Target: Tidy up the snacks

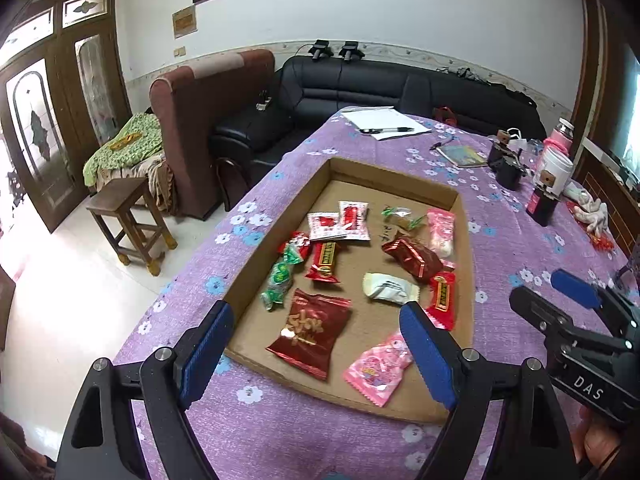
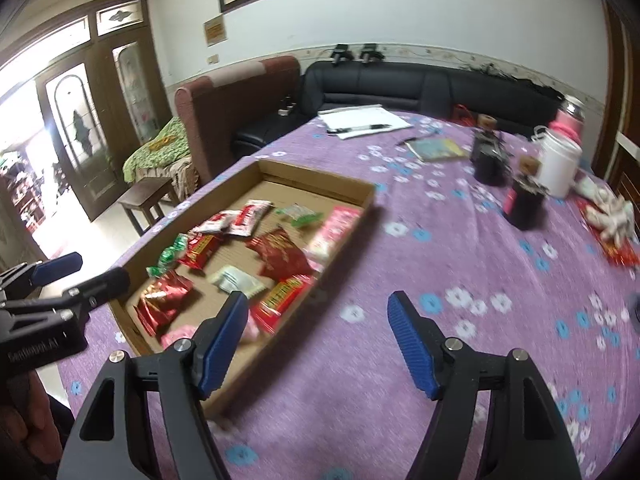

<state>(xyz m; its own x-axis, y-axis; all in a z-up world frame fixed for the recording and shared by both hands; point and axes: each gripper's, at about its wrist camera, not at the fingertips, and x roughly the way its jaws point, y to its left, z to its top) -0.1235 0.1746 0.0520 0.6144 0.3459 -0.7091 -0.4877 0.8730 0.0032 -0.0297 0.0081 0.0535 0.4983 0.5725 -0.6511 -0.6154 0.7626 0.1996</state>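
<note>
Hovering with both claws spread wide and empty, left claw (image 1: 316, 354) and right claw (image 2: 316, 338), over light, crinkly, slippery snack packets (image 1: 310, 330), likely best pinched at a crimped end seam.

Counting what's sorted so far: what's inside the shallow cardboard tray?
Shallow cardboard tray: about a dozen wrapped snacks in red, green, pink and white; a blue gripper pad partly covers one pink packet.

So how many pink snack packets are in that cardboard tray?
2: one pink packet at the tray's near edge, another against its right wall. Overlapping wrappers might hide more.
</note>
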